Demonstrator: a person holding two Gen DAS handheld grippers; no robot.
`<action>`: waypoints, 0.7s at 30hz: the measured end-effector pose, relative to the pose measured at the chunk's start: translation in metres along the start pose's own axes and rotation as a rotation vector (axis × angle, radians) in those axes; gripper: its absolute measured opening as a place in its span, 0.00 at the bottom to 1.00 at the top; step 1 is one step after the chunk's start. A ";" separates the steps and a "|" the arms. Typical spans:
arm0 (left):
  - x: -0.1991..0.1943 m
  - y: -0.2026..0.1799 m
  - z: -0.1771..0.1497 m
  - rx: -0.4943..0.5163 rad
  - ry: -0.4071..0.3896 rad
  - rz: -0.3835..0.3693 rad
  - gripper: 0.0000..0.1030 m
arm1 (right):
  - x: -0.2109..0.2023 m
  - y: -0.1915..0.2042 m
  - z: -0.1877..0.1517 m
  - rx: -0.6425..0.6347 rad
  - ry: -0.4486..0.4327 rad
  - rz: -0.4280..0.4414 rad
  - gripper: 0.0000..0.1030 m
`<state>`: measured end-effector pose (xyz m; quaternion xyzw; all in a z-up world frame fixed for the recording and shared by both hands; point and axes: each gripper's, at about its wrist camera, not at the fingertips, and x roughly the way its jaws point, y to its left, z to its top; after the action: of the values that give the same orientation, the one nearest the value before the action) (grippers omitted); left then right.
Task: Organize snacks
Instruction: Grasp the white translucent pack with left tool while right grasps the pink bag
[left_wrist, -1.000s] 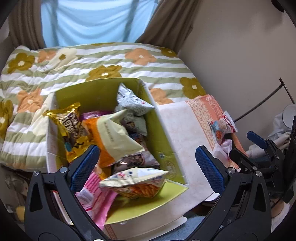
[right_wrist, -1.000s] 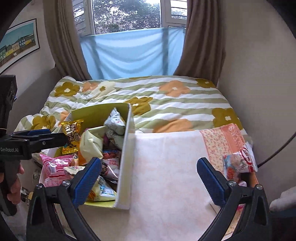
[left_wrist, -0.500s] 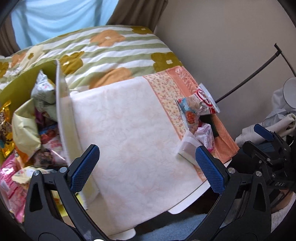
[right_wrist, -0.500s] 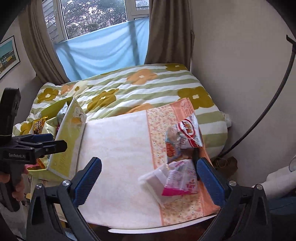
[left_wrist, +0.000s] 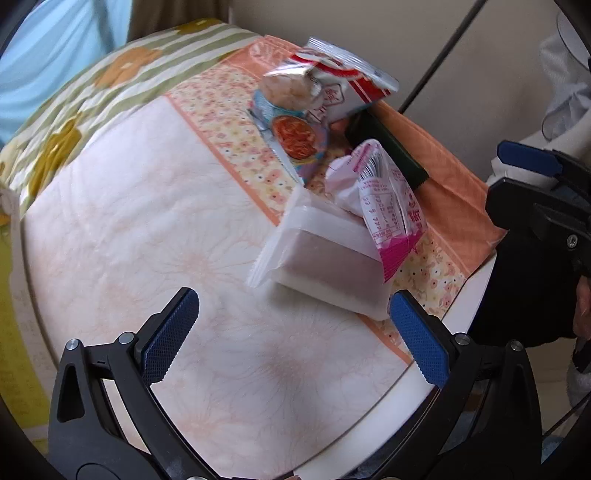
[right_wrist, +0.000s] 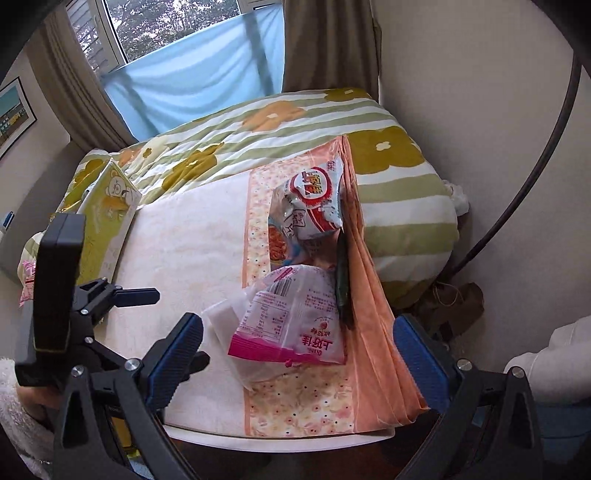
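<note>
Both grippers are over the surface (left_wrist: 155, 236) with its pink-and-orange cloth (right_wrist: 369, 280), and both have their jaws spread wide with nothing in them. The left gripper (left_wrist: 291, 332) sits just short of a white pack (left_wrist: 325, 258) in clear wrap. A pink bag (right_wrist: 291, 321) lies partly on top of that pack, right between the right gripper's (right_wrist: 295, 354) blue pads. Behind it, a red-and-white bag (right_wrist: 314, 199) leans on a blue one (left_wrist: 295, 129), with a dark green packet (left_wrist: 388, 147) alongside. The yellow box (right_wrist: 107, 221) of snacks is off at the left edge, well apart from this pile. Striped flower quilt (right_wrist: 295, 122) behind everything.
</note>
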<state>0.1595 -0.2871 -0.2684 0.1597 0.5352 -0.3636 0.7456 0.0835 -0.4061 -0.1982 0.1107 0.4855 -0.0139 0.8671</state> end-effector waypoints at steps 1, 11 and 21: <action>0.008 -0.005 0.000 0.021 0.001 -0.011 1.00 | 0.003 -0.003 -0.001 0.005 0.002 -0.005 1.00; 0.051 -0.022 0.006 0.121 0.000 -0.045 1.00 | 0.020 -0.019 -0.013 0.056 0.011 -0.033 1.00; 0.052 -0.025 0.010 0.194 -0.035 -0.038 0.91 | 0.023 -0.009 -0.010 0.045 -0.003 -0.062 1.00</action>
<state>0.1570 -0.3295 -0.3087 0.2145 0.4875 -0.4304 0.7287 0.0857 -0.4111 -0.2246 0.1151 0.4870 -0.0518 0.8643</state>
